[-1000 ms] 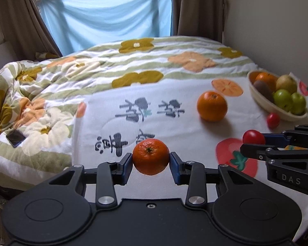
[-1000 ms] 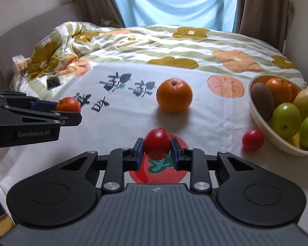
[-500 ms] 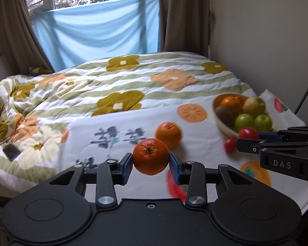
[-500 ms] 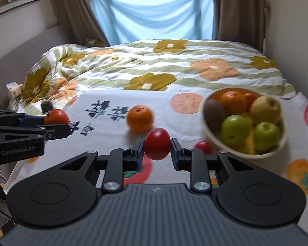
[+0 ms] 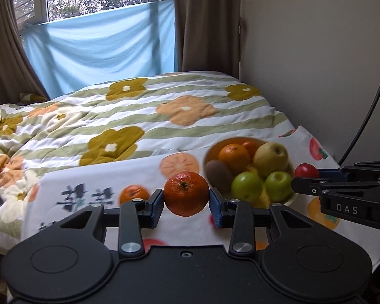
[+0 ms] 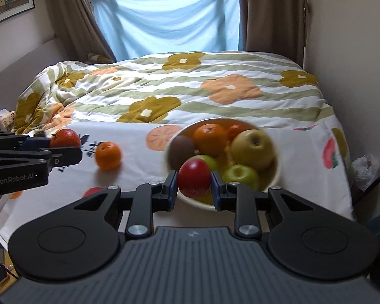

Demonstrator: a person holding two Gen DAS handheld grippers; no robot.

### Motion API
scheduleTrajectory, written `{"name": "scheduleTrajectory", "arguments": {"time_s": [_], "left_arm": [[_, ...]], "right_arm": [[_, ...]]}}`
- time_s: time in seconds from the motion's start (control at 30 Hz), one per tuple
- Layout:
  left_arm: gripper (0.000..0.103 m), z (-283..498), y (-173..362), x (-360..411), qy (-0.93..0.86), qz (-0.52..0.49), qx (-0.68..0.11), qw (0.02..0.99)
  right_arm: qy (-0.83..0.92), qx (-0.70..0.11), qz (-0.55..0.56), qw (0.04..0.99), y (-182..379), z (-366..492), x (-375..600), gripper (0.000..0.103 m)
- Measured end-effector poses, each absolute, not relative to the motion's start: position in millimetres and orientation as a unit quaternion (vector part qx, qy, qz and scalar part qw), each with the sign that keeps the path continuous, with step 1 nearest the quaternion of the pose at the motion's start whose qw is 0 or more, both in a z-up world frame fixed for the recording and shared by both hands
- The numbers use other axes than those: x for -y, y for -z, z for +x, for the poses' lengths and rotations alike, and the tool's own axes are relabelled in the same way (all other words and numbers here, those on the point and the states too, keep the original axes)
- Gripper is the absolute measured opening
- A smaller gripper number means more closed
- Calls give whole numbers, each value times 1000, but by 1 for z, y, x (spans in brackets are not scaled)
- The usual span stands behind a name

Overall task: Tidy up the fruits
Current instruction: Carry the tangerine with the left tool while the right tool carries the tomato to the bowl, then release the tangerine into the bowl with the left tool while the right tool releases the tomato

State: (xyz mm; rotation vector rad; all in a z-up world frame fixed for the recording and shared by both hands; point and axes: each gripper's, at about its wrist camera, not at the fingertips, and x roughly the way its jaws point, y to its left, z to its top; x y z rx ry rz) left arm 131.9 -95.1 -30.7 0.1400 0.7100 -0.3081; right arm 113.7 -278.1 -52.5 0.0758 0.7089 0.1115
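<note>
My left gripper (image 5: 186,204) is shut on a small orange mandarin (image 5: 185,193), held in the air above the printed cloth. My right gripper (image 6: 193,187) is shut on a red tomato (image 6: 194,181), held just in front of and above the near rim of the fruit bowl (image 6: 193,202). The bowl (image 5: 290,198) holds an orange, a kiwi, a yellow apple and green apples. A second orange (image 6: 108,155) lies loose on the cloth left of the bowl; it also shows in the left wrist view (image 5: 134,194). The right gripper with its tomato (image 5: 306,171) shows right of the bowl.
A white cloth with fruit prints (image 6: 139,172) covers the near end of the bed, over a flowered quilt (image 6: 179,93). A wall (image 5: 316,63) stands close on the right. A black cable (image 5: 364,121) hangs by it. A small red fruit (image 6: 93,191) lies near the cloth's front.
Both grippers have risen and moved right with their fruits. The bowl now sits closer to the middle of both views, and the tomato is over its near rim.
</note>
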Motion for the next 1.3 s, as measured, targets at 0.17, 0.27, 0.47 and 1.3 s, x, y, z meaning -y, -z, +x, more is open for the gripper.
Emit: {"name": "scheduleTrajectory", "arguments": {"time_s": [0.17, 0.27, 0.47, 1.3], "left_arm": [[43, 151, 41, 136, 159, 67, -352, 920], [42, 166, 52, 160, 164, 68, -360, 916], [43, 195, 77, 198, 168, 79, -375, 908], [91, 208, 77, 183, 112, 71, -361, 923]], "right_arm": [[-55, -346, 35, 936, 55, 129, 315, 42], [-53, -346, 34, 936, 58, 138, 333, 42], [-50, -354, 39, 933, 69, 152, 363, 42], [-78, -357, 46, 930, 80, 182, 378, 42]]}}
